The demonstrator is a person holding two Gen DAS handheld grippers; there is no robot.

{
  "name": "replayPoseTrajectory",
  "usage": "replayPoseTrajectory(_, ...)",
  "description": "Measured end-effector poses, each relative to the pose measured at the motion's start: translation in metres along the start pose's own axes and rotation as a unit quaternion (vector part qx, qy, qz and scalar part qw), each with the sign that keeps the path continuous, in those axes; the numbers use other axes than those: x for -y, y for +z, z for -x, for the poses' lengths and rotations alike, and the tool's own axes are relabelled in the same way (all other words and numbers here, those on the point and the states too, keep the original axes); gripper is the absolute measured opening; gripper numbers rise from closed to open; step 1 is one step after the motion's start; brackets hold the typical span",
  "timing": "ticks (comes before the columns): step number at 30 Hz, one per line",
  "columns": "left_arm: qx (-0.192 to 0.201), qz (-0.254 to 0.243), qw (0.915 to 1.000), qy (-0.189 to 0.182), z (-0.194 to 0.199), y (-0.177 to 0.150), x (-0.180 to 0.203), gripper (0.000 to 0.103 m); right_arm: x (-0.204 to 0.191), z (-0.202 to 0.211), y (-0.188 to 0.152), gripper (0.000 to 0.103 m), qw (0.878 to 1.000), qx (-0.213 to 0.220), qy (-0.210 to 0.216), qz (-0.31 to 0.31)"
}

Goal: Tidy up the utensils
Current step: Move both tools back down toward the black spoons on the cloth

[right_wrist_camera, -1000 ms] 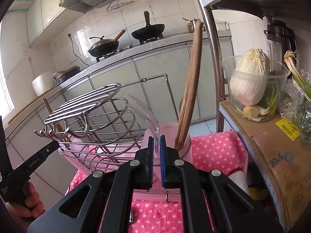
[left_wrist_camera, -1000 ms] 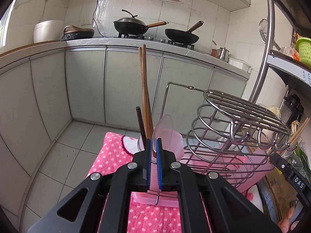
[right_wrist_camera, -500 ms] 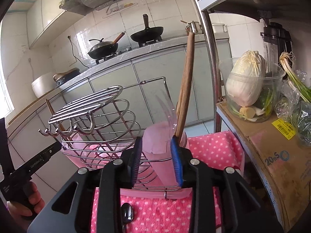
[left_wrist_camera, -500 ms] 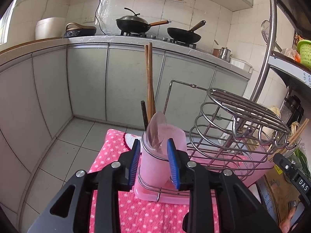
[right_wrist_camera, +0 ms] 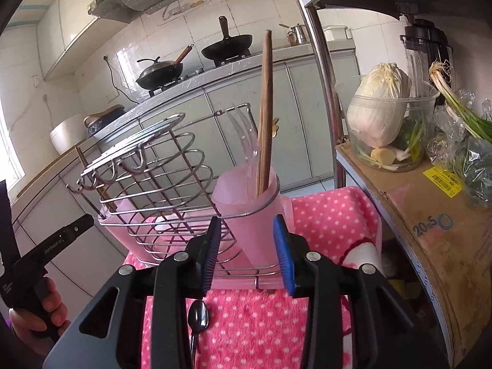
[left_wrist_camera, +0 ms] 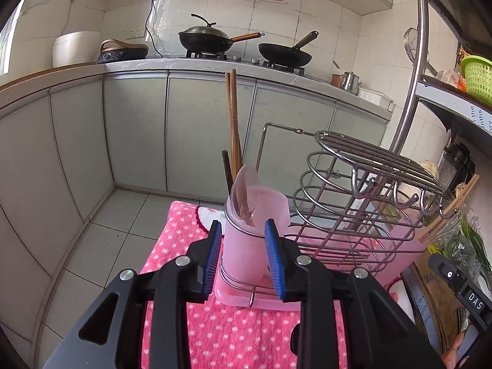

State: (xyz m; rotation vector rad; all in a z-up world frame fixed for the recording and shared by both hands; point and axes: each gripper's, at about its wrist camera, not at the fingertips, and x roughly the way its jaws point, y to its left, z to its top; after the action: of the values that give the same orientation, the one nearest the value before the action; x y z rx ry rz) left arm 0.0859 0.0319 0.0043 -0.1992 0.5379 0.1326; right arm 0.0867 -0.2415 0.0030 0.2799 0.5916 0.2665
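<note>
A wire rack (left_wrist_camera: 363,203) stands on a pink dotted towel (left_wrist_camera: 240,329) with a pink cup at each end. The left cup (left_wrist_camera: 246,246) holds wooden chopsticks (left_wrist_camera: 233,123) and a clear plastic spoon (left_wrist_camera: 244,190). My left gripper (left_wrist_camera: 243,258) is open just in front of it, its pads clear of the cup. The right cup (right_wrist_camera: 255,215) holds chopsticks (right_wrist_camera: 264,107) and clear spoons (right_wrist_camera: 246,141). My right gripper (right_wrist_camera: 247,255) is open before this cup, jaws still opening, pads not touching it. A metal spoon (right_wrist_camera: 198,312) lies on the towel (right_wrist_camera: 264,323) under the right gripper.
A shelf post (right_wrist_camera: 323,77) rises right of the rack. A cardboard box (right_wrist_camera: 430,230) carries a tub of cabbage (right_wrist_camera: 381,117) and greens. Grey cabinets (left_wrist_camera: 138,135) and a counter with woks (left_wrist_camera: 209,38) lie behind. A hand (right_wrist_camera: 40,316) holds the left tool.
Both grippers went from shut to open. The right view drew back a little, and the metal spoon on the towel came into sight.
</note>
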Motion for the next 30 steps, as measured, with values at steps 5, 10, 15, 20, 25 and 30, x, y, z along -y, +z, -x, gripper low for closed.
replayPoseTrajectory(5, -0.006, -0.005, 1.0000, -0.001, 0.009, -0.009, -0.001, 0.028, 0.000, 0.005, -0.017, 0.036, 1.000, -0.020, 0.000, 0.002)
replayPoseTrajectory(10, -0.025, -0.007, 0.9997, -0.004, 0.016, -0.022, -0.005, 0.028, 0.004, 0.008, -0.029, 0.036, 0.999, -0.041, 0.010, -0.005)
replayPoseTrajectory(15, -0.058, -0.011, 0.9981, -0.018, 0.017, -0.041, -0.008, 0.028, 0.010, 0.010, -0.042, 0.036, 0.998, -0.063, 0.015, -0.017)
replayPoseTrajectory(20, -0.105, -0.002, 0.9928, -0.058, 0.009, -0.061, -0.008, 0.028, 0.016, 0.014, -0.052, 0.036, 0.997, -0.075, 0.011, -0.023)
replayPoseTrajectory(25, -0.138, -0.021, 0.9873, -0.076, 0.003, -0.080, 0.001, 0.028, 0.015, 0.012, -0.064, 0.036, 0.993, -0.107, 0.030, -0.028)
replayPoseTrajectory(30, -0.145, -0.028, 0.9859, -0.078, 0.003, -0.088, 0.003, 0.028, -0.007, -0.012, -0.088, 0.036, 0.978, -0.180, 0.101, -0.042)
